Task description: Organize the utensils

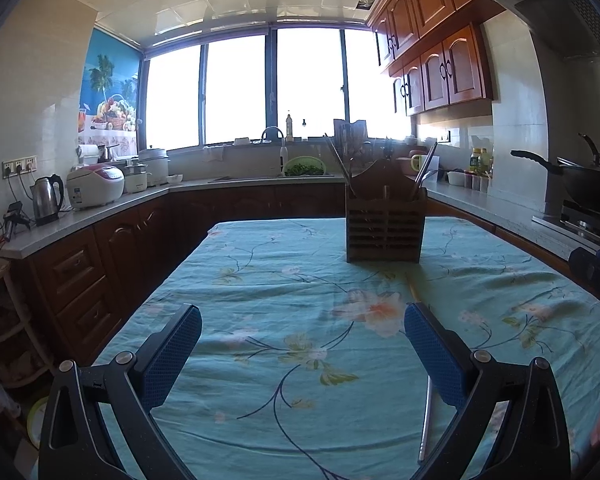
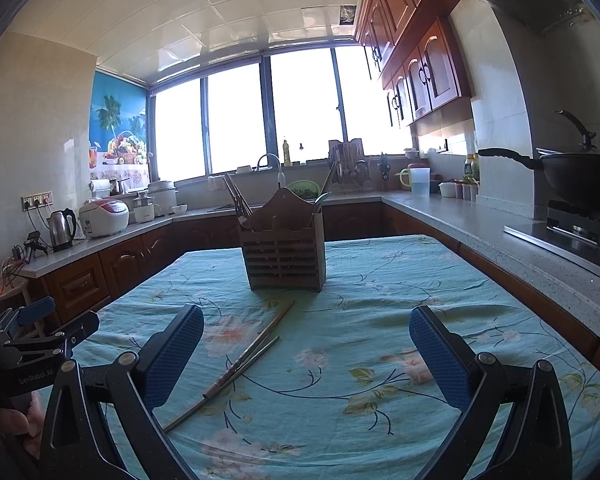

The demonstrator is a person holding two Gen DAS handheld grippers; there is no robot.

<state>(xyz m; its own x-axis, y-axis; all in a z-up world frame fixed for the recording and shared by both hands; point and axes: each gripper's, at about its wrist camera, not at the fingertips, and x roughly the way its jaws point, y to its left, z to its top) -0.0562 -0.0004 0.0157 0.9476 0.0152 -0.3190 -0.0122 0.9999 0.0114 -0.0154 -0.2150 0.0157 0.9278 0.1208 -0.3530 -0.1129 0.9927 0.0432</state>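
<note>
Both wide open and empty, the right tool is hovering nearer the 2 chopsticks, lying diagonally between its fingers, than the left tool.

Table in floral teal cloth, wooden utensil holder, loose chopsticks

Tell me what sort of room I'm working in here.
A home kitchen, it seems: a black wok on a gas stove, wooden wall cabinets, and a wooden slatted utensil holder on a table with a teal floral tablecloth.
</note>
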